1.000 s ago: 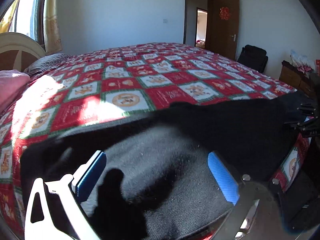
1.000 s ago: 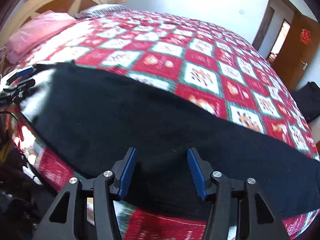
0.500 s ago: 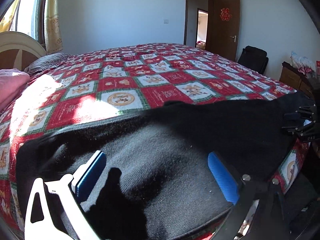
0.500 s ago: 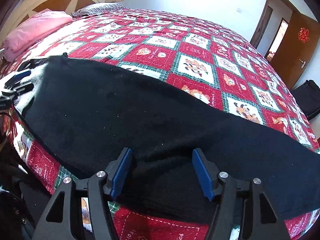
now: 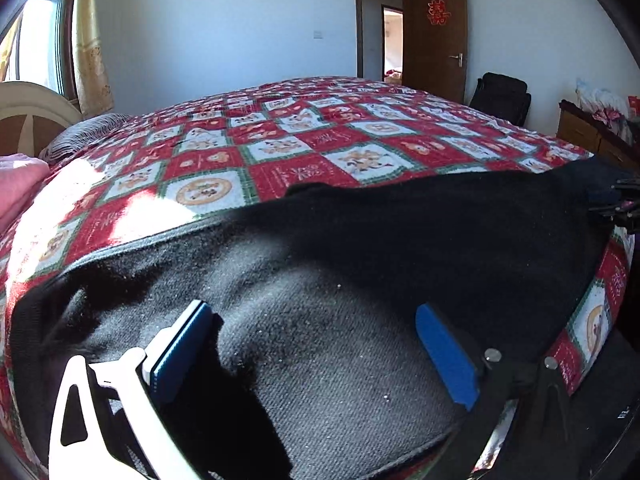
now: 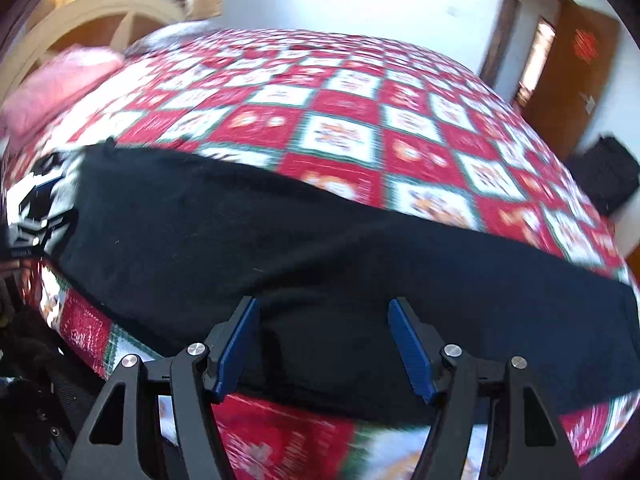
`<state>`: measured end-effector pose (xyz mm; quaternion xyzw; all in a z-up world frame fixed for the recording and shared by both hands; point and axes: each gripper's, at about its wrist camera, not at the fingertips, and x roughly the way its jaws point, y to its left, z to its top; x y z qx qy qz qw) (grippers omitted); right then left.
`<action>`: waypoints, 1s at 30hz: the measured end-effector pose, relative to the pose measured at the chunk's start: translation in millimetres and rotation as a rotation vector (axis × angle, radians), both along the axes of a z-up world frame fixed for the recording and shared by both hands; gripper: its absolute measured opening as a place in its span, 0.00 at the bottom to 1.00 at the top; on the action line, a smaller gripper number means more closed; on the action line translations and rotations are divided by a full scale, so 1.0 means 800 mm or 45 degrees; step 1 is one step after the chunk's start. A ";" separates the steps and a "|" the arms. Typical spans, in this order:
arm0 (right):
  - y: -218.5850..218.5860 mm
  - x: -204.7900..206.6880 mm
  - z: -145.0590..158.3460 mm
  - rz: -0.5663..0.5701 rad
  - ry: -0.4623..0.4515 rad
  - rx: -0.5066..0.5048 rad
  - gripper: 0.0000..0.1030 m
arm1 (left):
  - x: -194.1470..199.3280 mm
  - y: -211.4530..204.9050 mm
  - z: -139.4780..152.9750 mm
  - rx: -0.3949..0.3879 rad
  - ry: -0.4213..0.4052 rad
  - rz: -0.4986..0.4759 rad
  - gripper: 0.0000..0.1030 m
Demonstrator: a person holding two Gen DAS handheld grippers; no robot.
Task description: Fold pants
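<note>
Risk: both tongs open over black pants at the near bed edge

The pants [image 5: 360,280] fill the lower half of the left wrist view and run as a band across the middle of the right wrist view, on the checked quilt [image 5: 304,148]. The left tongs [image 5: 316,354] stand wide with cloth under the gap, nothing pinched. The right tongs [image 6: 326,346] are opening, pads clear of the fabric below. Likely faults: closing on one layer only, so the fold drags unevenly; catching the quilt with the hem at the lower frame edge; cloth sliding off the bed side.
</note>
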<state>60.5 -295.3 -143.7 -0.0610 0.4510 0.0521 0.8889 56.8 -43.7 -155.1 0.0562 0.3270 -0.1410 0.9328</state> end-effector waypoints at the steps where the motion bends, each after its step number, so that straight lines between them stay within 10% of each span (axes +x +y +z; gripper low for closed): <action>1: -0.011 -0.001 -0.005 -0.004 0.010 0.035 0.66 | 0.000 0.000 0.000 0.006 -0.001 -0.002 1.00; 8: -0.052 -0.024 0.058 0.014 -0.158 0.150 0.66 | 0.000 0.003 0.016 -0.062 0.025 0.023 1.00; 15: -0.220 -0.046 0.129 -0.409 -0.318 0.293 0.66 | 0.001 0.001 0.012 -0.076 0.057 0.049 1.00; 21: -0.336 -0.013 0.109 -0.575 -0.162 0.386 0.64 | -0.003 0.003 0.007 -0.074 0.037 0.076 1.00; 26: -0.363 0.015 0.067 -0.550 -0.054 0.566 0.36 | -0.007 0.001 0.005 -0.044 0.025 0.079 1.00; 27: -0.361 0.016 0.065 -0.553 -0.061 0.538 0.15 | -0.008 0.001 0.005 -0.043 0.025 0.078 1.00; 30: -0.354 0.007 0.077 -0.529 -0.139 0.546 0.07 | -0.009 0.002 0.005 -0.043 0.024 0.078 1.00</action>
